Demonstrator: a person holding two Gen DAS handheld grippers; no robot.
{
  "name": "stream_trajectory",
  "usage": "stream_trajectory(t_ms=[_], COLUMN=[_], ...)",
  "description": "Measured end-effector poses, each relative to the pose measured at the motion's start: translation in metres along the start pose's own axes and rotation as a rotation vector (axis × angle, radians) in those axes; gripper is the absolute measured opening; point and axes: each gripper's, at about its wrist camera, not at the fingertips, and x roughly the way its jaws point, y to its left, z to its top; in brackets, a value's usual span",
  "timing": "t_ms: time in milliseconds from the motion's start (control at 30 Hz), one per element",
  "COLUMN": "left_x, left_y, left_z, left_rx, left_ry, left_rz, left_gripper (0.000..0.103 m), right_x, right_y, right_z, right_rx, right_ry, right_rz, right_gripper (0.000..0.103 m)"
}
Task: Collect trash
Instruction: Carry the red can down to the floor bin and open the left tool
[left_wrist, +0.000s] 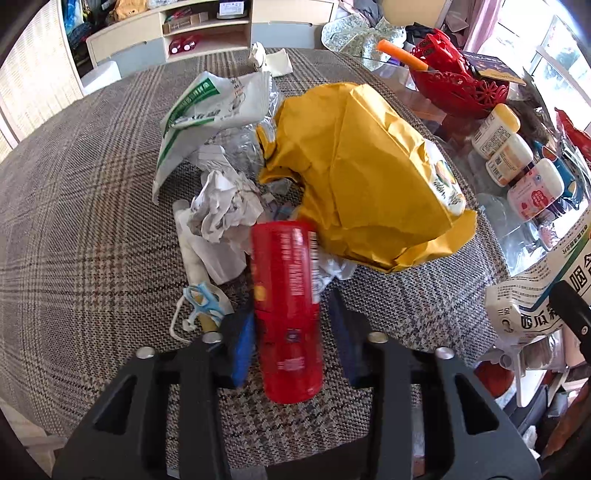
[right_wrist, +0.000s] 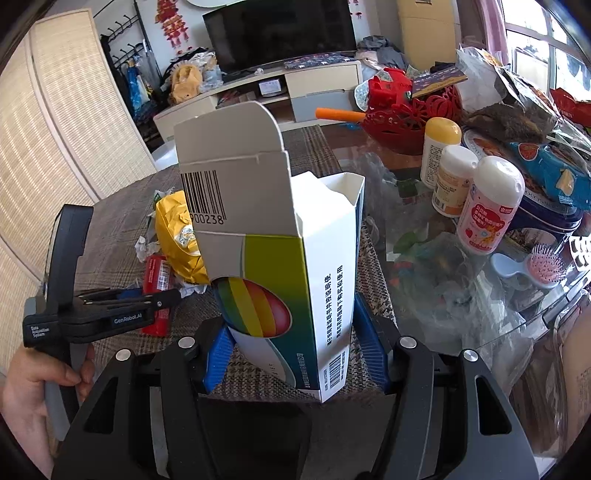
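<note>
Left gripper (left_wrist: 291, 332) jaws straddle the red can (left_wrist: 286, 310), not yet pinching; right gripper (right_wrist: 295, 354) clamps the open carton (right_wrist: 295, 280) upright, likely as a bin.

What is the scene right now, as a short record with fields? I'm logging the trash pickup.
surface: plaid cloth
left gripper: astride the red can lying on the cloth; one pad looks just clear of it
right gripper: shut on the box, held upright, top flap open
pile behind can: yellow bag, crumpled paper, white wrapper
farther off: three bottles, red basket
</note>
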Motion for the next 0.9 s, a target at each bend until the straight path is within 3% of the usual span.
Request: stream_trajectory(t_ms=[400, 600, 900], left_x=[-0.066, -0.098, -0.109], left_y=[-0.014, -0.023, -0.037], left_z=[-0.018, -0.065, -0.156], left_rx=[0.022, 0.031, 0.015], left_ry=[-0.103, -0.127, -0.135], left_rz=[-0.019, -0.01, -0.058], left_gripper=[0.03, 0.03, 0.03], right_x=[-0.015, -0.037, -0.064], right_y=[0.013, 0.028, 0.03], right_z=[-0.01, -0.032, -0.087], right_rx=[-0.033, -0.079, -0.037], right_ry=[0.01, 0.024, 0.075], right_rz=[0.05, 0.071, 0.099], right_gripper=[0.061, 0.061, 0.061])
